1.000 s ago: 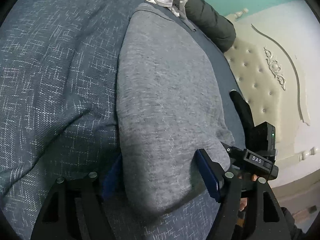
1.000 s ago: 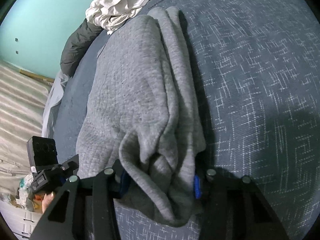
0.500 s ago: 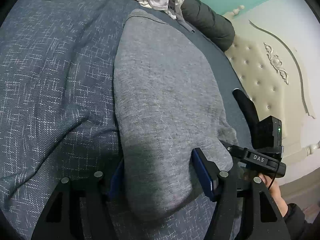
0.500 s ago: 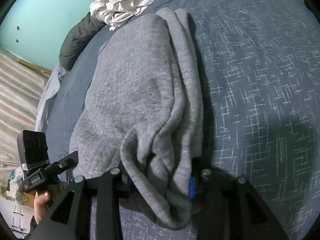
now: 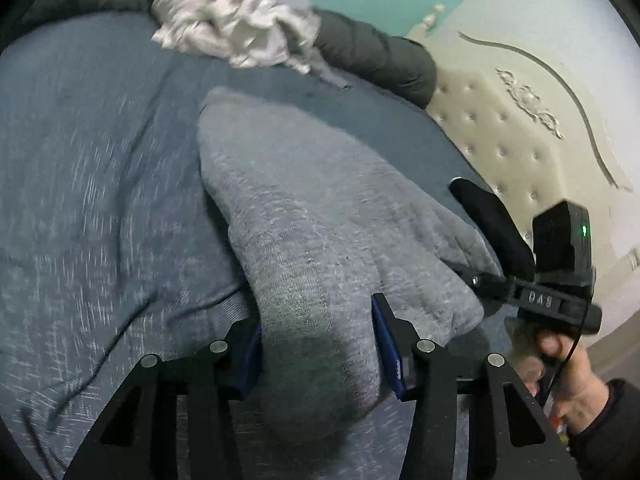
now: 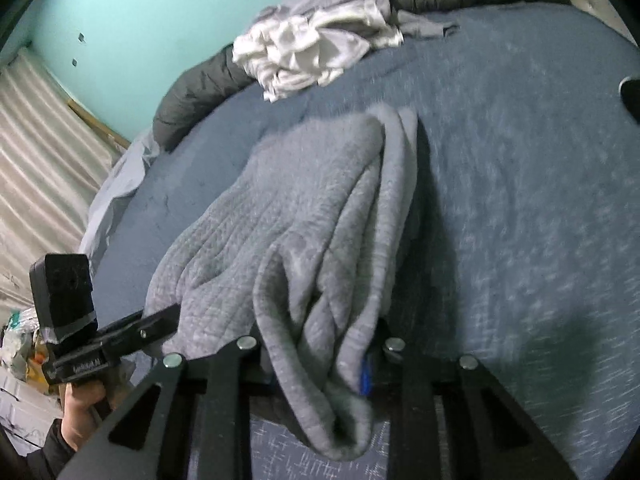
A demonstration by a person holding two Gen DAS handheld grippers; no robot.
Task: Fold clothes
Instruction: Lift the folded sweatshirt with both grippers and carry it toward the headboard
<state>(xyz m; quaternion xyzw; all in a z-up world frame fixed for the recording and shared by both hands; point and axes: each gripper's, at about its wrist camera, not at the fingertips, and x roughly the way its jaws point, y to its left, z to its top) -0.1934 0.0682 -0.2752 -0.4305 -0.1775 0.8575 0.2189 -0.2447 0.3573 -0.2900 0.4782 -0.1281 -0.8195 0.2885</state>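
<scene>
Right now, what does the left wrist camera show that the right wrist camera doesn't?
Only the left wrist view: the cream tufted headboard and the left gripper, jaws closing on a smooth fold of the grey garment. Only the right wrist view: the striped curtain and the right gripper, jaws closing on a bunched, layered end. Both: the garment, blue bedspread, white clothes pile, dark jacket and teal wall.

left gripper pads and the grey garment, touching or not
Touching. The left wrist view shows both blue pads of the left gripper against the bunched end of the grey garment, its jaws closing on it.
</scene>
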